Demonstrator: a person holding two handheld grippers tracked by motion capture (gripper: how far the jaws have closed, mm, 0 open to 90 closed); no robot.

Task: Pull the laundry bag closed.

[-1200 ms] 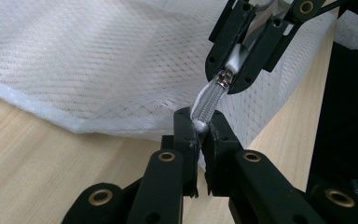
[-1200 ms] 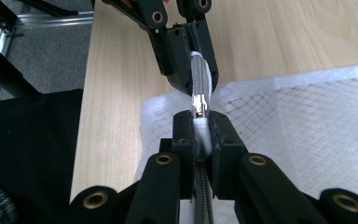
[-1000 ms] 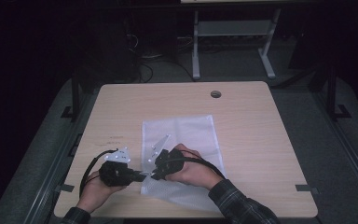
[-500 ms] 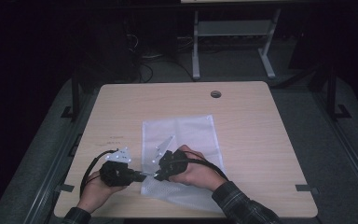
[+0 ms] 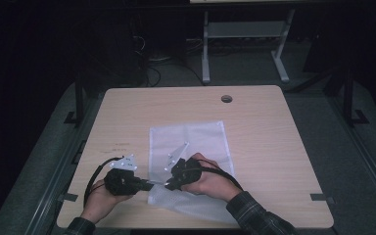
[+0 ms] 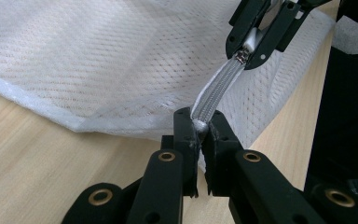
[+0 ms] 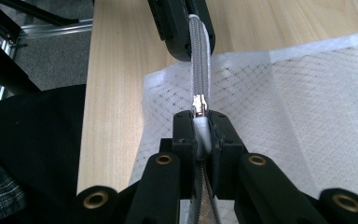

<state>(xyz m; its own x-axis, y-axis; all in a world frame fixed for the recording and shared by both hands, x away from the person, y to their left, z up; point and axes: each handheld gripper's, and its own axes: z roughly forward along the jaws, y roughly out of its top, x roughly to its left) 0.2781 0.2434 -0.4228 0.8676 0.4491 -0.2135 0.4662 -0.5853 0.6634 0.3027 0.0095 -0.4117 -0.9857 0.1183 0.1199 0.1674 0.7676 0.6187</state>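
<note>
Table (image 5: 274,147) – light wood top, takes up the centre of the high view, w/ a small round hole (image 5: 226,99) near its far edge, upper centre of frame. Dark floor around it, a metal stand (image 5: 245,44) at top centre.

Mesh bag (image 5: 196,142) – white, see-through netting, lies flat on the table just below frame centre; its near end runs under the two hands at lower centre. In the left gripper view the netting covers the upper left and centre of the frame, bare wood at lower left.

Left gripper (image 5: 149,185) at lower left-centre of the high view, right gripper (image 5: 169,184) just beside it, tips pointing at each other, close together.

Zipper (image 6: 219,86) – grey strip along the bag's edge, stretched taut betw. the two grippers. Left gripper (image 6: 200,130) is clamped on the zipper's end, bottom centre of its own view. Right gripper (image 7: 200,128) is closed tight on the zipper pull (image 7: 199,102), centre of its own view; the strip runs straight up from there to the other gripper at top centre.
</note>
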